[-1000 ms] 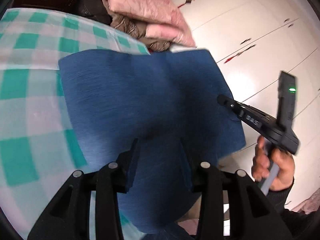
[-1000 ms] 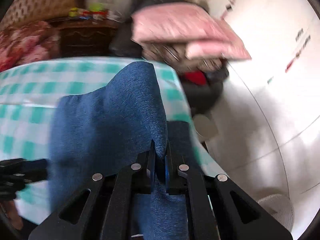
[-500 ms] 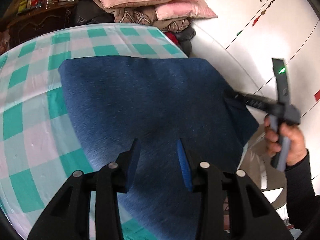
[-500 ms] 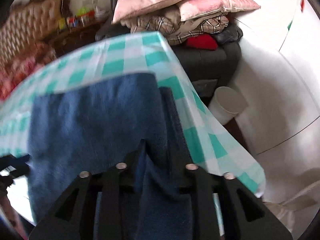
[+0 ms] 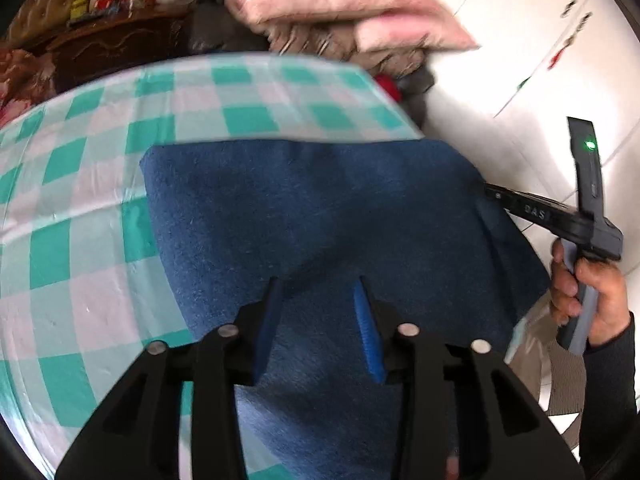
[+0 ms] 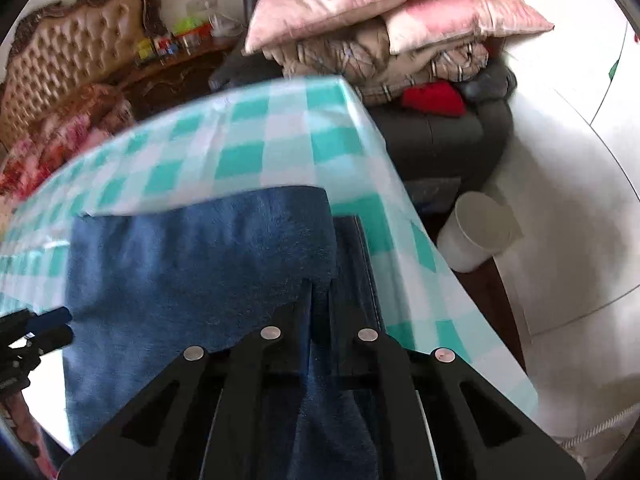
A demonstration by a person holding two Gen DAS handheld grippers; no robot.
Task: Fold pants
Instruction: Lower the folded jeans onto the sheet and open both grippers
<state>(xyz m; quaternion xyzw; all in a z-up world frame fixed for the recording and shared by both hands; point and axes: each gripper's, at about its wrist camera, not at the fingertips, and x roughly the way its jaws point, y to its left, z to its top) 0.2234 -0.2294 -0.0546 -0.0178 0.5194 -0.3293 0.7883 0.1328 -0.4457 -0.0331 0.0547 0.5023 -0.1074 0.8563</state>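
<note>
The blue pants (image 5: 320, 216) lie folded flat on a table with a green and white checked cloth (image 5: 80, 208). In the right wrist view the pants (image 6: 192, 264) show a folded upper layer and a darker seamed edge at the right. My left gripper (image 5: 318, 300) is open, its blue-padded fingers above the near part of the pants with nothing between them. My right gripper (image 6: 320, 296) is open, with the pants' right edge lying between its fingers. It also shows in the left wrist view (image 5: 490, 192) at the pants' right edge.
Pink pillows (image 6: 384, 4) sit on piled clothes behind the table. A white bucket (image 6: 476, 236) stands on the floor at the right, white wardrobe doors (image 5: 520, 40) beyond. A dark wooden cabinet (image 5: 112, 48) and a tufted headboard (image 6: 72, 56) are at the back left.
The pants were held lifted and now lie flat on the table. My right gripper was shut on the fabric and has opened. My left gripper stays open above the near part.
</note>
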